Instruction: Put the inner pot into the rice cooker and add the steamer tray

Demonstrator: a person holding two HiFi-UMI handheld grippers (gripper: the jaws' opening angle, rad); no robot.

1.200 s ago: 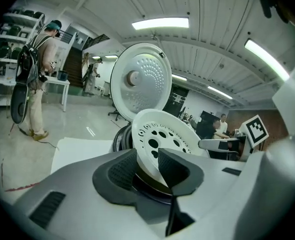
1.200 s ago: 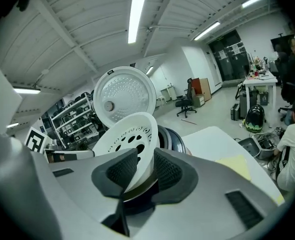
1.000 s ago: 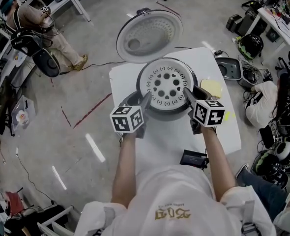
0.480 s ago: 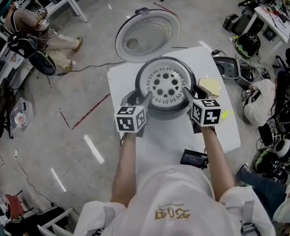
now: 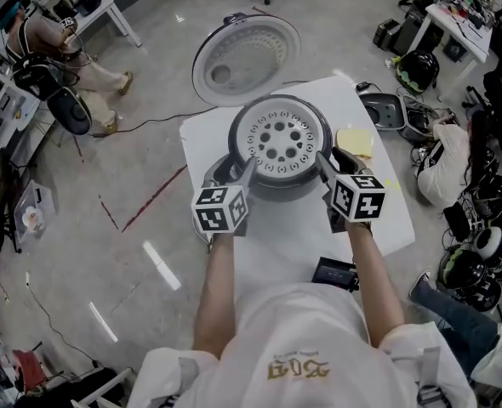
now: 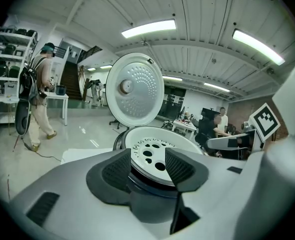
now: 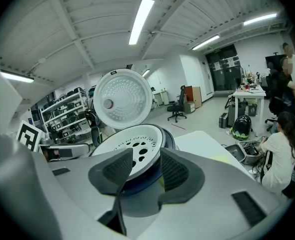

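Observation:
The rice cooker (image 5: 272, 187) stands on the white table with its lid (image 5: 245, 60) swung open at the far side. The white perforated steamer tray (image 5: 278, 136) sits level in its mouth and hides whatever is inside. My left gripper (image 5: 234, 173) is at the cooker's near left. Its jaws have just been opening and stand open, clear of the tray (image 6: 152, 146) rim ahead of them. At the near right my right gripper (image 5: 337, 165) is open too. Its jaws have just narrowed a little without pressing on the tray (image 7: 135, 144).
A yellow pad (image 5: 355, 141) lies on the table (image 5: 379, 219) right of the cooker. A small black device (image 5: 336, 273) sits at the table's near edge. Bags and helmets (image 5: 417, 66) crowd the floor at right. A person (image 5: 47, 32) stands far left.
Both grippers have drawn back a little toward me from the cooker's rim. The left jaws stand wider. The tray has stayed in the cooker.

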